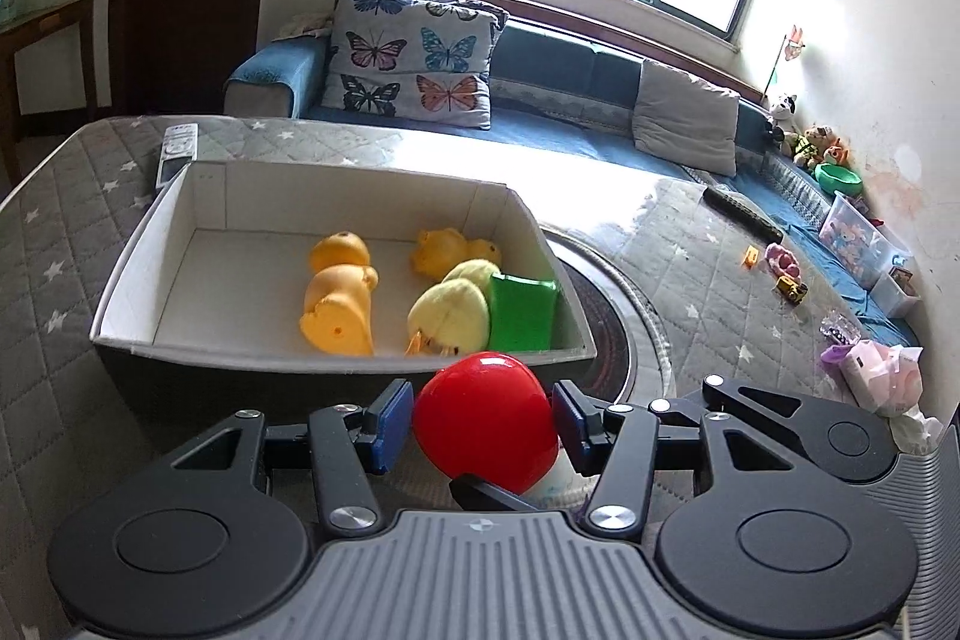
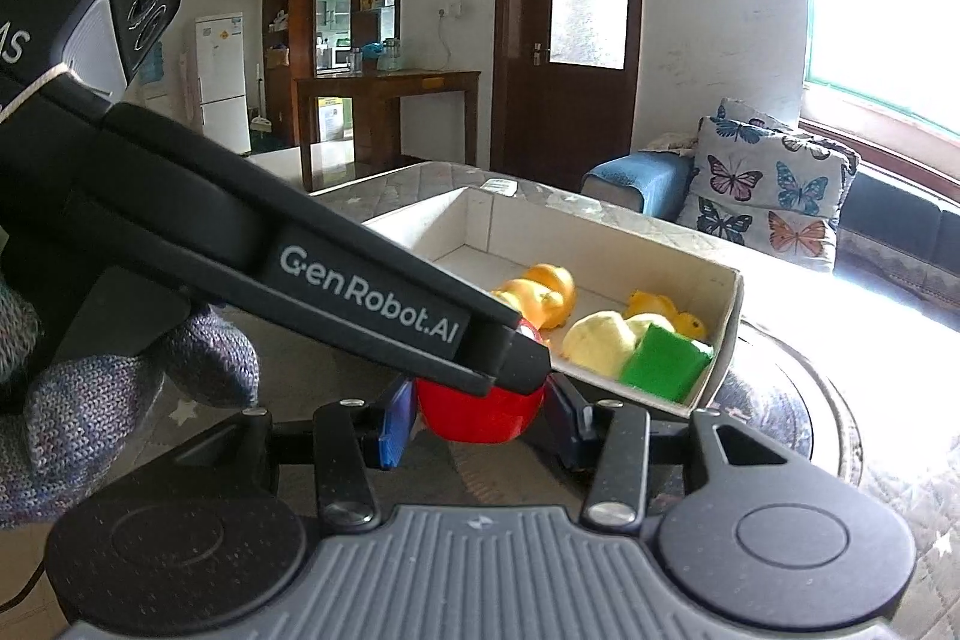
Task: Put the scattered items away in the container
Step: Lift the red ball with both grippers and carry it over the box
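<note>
Our left gripper (image 1: 483,427) and right gripper (image 2: 480,415) both bracket the red toy (image 1: 486,415); whether either truly clamps it, we cannot tell. It hangs at six o'clock of the box (image 1: 144,244), just outside its near rim.

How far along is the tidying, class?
Done: yellow ducks, plush chicks and a green block lie in the box. In hand: a red toy between the left tongs, just short of the box. Left: a pink toy and toy truck on the quilt.
</note>
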`<control>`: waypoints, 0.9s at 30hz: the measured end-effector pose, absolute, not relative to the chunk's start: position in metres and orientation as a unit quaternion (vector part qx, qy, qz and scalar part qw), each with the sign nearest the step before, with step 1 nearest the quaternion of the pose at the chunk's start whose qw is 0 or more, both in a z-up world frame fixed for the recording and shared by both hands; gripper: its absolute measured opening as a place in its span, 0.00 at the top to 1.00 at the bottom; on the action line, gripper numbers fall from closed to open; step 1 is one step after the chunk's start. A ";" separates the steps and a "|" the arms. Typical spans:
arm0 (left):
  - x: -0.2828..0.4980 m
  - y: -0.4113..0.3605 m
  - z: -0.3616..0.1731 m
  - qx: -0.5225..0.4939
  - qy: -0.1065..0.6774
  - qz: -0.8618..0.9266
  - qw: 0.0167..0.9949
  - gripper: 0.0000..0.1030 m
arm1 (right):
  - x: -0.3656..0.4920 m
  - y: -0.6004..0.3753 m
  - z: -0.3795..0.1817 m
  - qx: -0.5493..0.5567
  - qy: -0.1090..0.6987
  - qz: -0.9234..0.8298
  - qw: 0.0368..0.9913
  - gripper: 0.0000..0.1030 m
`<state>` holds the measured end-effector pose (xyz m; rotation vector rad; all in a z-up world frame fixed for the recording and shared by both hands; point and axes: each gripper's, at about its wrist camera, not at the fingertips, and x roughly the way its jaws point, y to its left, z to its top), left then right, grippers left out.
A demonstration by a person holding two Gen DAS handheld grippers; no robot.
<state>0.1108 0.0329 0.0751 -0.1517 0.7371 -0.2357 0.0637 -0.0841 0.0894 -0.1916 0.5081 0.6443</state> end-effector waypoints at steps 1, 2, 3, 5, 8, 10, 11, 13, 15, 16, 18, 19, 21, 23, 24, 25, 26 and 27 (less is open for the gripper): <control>0.113 0.032 0.076 -0.073 0.359 -0.115 0.923 0.47 | 0.066 -0.084 0.090 -0.093 0.246 0.312 0.913 0.55; 0.115 0.032 0.076 -0.073 0.359 -0.116 0.923 0.47 | 0.068 -0.085 0.091 -0.093 0.246 0.312 0.913 0.55; 0.117 0.032 0.077 -0.072 0.359 -0.116 0.923 0.47 | 0.070 -0.085 0.092 -0.094 0.245 0.311 0.913 0.55; 0.122 0.032 0.078 -0.071 0.360 -0.117 0.923 0.47 | 0.074 -0.086 0.093 -0.094 0.245 0.310 0.914 0.55; 0.128 0.032 0.079 -0.070 0.361 -0.119 0.922 0.47 | 0.082 -0.086 0.094 -0.094 0.246 0.308 0.914 0.55; 0.132 0.032 0.079 -0.070 0.362 -0.119 0.922 0.47 | 0.087 -0.086 0.093 -0.092 0.248 0.307 0.914 0.55; 0.134 0.033 0.079 -0.071 0.363 -0.119 0.921 0.47 | 0.089 -0.085 0.093 -0.092 0.249 0.307 0.914 0.55; 0.138 0.033 0.078 -0.071 0.365 -0.119 0.921 0.47 | 0.093 -0.085 0.093 -0.091 0.250 0.306 0.914 0.55; 0.142 0.034 0.078 -0.072 0.366 -0.119 0.920 0.47 | 0.097 -0.084 0.093 -0.090 0.251 0.306 0.914 0.55; 0.145 0.035 0.078 -0.073 0.366 -0.119 0.920 0.47 | 0.100 -0.084 0.093 -0.090 0.251 0.305 0.914 0.55; 0.150 0.036 0.078 -0.074 0.368 -0.118 0.919 0.47 | 0.105 -0.082 0.093 -0.090 0.253 0.304 0.914 0.55; 0.152 0.037 0.078 -0.075 0.369 -0.117 0.919 0.47 | 0.108 -0.082 0.092 -0.090 0.253 0.304 0.914 0.55; 0.157 0.039 0.078 -0.076 0.370 -0.116 0.919 0.47 | 0.113 -0.080 0.092 -0.090 0.254 0.304 0.914 0.55; 0.162 0.040 0.077 -0.076 0.371 -0.115 0.918 0.47 | 0.118 -0.079 0.092 -0.090 0.255 0.303 0.914 0.55; 0.165 0.041 0.077 -0.077 0.371 -0.115 0.918 0.47 | 0.120 -0.078 0.091 -0.089 0.255 0.303 0.914 0.55; 0.167 0.042 0.076 -0.077 0.372 -0.114 0.918 0.47 | 0.123 -0.078 0.091 -0.089 0.256 0.303 0.914 0.55; 0.169 0.043 0.075 -0.078 0.373 -0.113 0.918 0.47 | 0.125 -0.077 0.090 -0.088 0.256 0.304 0.913 0.55; 0.171 0.044 0.075 -0.078 0.374 -0.112 0.917 0.47 | 0.127 -0.076 0.090 -0.089 0.257 0.304 0.913 0.55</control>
